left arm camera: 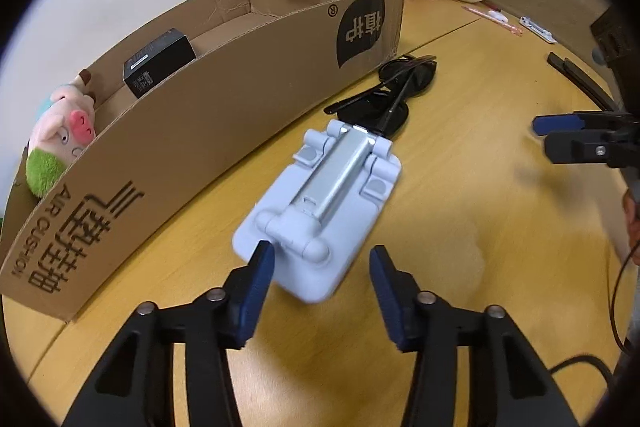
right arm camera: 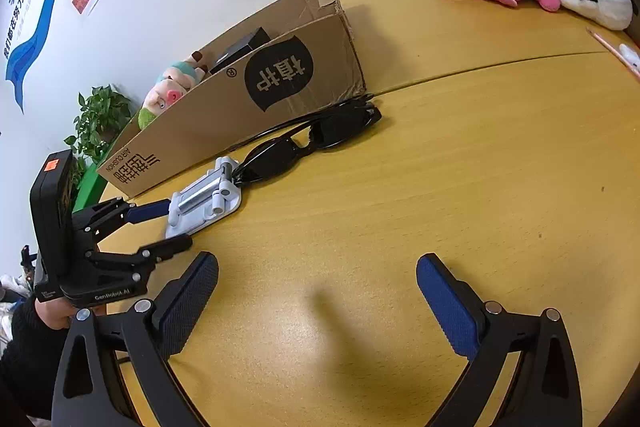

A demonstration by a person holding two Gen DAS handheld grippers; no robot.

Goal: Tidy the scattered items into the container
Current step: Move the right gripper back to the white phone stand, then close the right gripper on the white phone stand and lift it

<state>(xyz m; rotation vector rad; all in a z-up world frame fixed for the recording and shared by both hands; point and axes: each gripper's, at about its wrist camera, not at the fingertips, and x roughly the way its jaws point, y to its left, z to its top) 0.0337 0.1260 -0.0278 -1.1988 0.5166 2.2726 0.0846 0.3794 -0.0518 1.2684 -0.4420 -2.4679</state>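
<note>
Pale-blue stand (left arm camera: 320, 211) lies flat on the table (left arm camera: 460, 187), just beside the box (left arm camera: 224, 99) and touching the sunglasses (left arm camera: 384, 95); left gripper (left arm camera: 322, 259) straddles its near end, jaws part-open, left pad at the edge, right pad apart, no grip yet. Right gripper (right arm camera: 318, 279) hangs wide open and empty over bare wood, probably waiting for the sunglasses. Pig plush (left arm camera: 64, 131) and black carton (left arm camera: 158, 61) already sit in the box
</note>
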